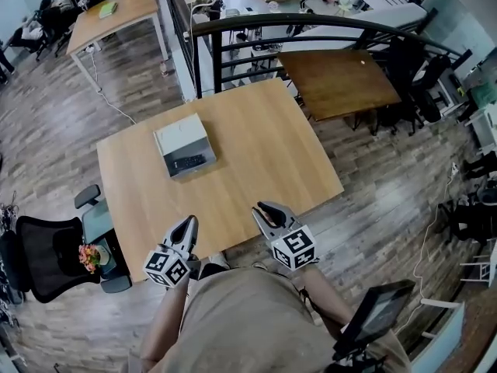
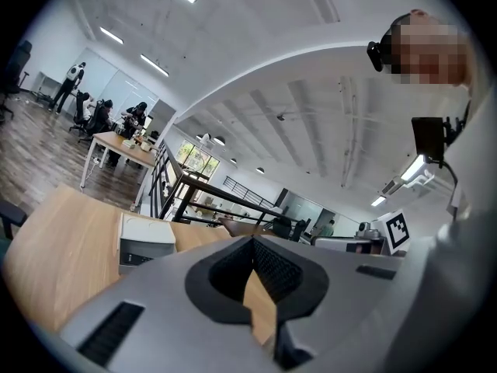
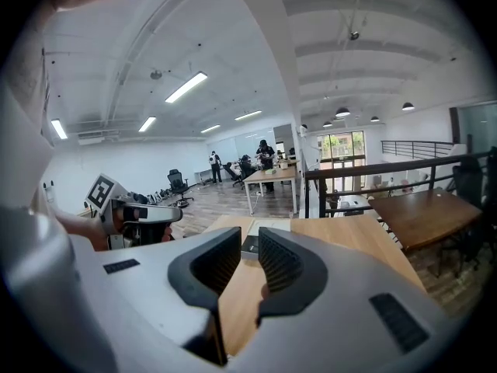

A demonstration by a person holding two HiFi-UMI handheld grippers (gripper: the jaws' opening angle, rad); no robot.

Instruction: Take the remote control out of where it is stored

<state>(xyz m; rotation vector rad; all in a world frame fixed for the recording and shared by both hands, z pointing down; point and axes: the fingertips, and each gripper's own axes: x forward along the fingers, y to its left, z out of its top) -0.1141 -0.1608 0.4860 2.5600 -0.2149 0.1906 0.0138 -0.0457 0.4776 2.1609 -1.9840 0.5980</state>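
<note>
A white-grey storage box [image 1: 181,136] sits on the left middle of the light wooden table [image 1: 256,142]. Its front is pulled open, and the black remote control [image 1: 189,162] lies in it. Both grippers hover over the table's near edge, well short of the box. My left gripper [image 1: 189,224] has its jaws closed tip to tip, with nothing in them [image 2: 252,241]. My right gripper [image 1: 264,210] holds nothing, and only a thin slit shows between its jaws [image 3: 248,241]. The box [image 2: 144,238] [image 3: 268,228] lies ahead in both gripper views.
A black office chair [image 1: 43,256] stands at the table's left near corner. A darker wooden table [image 1: 342,80] and a black railing [image 1: 311,23] lie beyond the far right corner. A dark screen on a stand [image 1: 380,309] is at my right side.
</note>
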